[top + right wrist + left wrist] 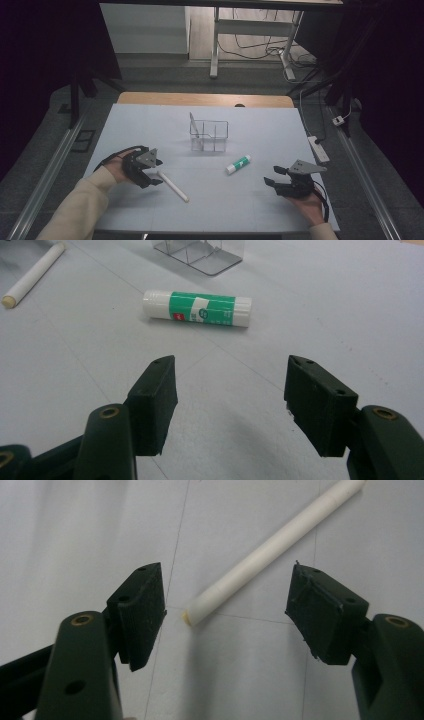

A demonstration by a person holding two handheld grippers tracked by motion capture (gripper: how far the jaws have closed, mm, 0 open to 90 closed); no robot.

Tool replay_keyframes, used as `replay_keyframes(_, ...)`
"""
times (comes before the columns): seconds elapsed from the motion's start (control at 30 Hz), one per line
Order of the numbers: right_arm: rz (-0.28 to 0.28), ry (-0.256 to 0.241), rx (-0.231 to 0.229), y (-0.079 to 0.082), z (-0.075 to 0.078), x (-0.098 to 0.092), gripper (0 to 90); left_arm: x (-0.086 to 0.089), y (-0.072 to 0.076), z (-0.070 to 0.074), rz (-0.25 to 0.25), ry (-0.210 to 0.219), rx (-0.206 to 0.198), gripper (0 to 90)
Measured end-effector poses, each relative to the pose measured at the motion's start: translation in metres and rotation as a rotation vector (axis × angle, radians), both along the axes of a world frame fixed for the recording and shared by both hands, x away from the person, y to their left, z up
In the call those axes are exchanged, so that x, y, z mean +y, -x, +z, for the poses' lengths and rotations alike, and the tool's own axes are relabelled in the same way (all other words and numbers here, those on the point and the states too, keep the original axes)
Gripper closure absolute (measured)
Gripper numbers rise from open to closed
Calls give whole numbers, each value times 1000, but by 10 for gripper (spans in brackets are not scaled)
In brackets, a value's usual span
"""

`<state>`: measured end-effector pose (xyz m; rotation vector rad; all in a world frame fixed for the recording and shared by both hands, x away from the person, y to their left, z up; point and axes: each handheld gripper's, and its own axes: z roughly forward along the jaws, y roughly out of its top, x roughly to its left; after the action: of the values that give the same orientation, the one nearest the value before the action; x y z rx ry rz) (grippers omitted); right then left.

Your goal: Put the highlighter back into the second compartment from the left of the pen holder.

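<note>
A long white stick lies on the pale table sheet, slanting toward the front. My left gripper is open right at the stick's near end; in the left gripper view the stick ends between the spread jaws of the left gripper, untouched. A green-and-white glue stick lies mid-table, right of centre. My right gripper stands open, a short way to the right of it; in the right gripper view the glue stick lies ahead of the right gripper.
A clear plastic organizer with compartments stands behind the glue stick at mid-table, and its corner shows in the right gripper view. A power strip lies off the table's right edge. Desk legs and cables are on the floor beyond.
</note>
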<state>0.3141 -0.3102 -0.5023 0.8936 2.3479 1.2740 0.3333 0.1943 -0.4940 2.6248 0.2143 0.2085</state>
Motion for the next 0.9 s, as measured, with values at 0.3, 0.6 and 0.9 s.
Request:
replay_keyframes(0.3, 3, 0, 8, -1, -1, 0, 376, -11, -8, -4, -60, -60, -4, 339)
replay_keyframes(0.6, 6, 3, 16, -1, -3, 1, 376, -21, -12, -6, -145, -126, -16, 388)
replay_keyframes(0.9, 8, 6, 21, -1, -4, 1, 377, -26, -17, -9, -218, -173, -6, 448)
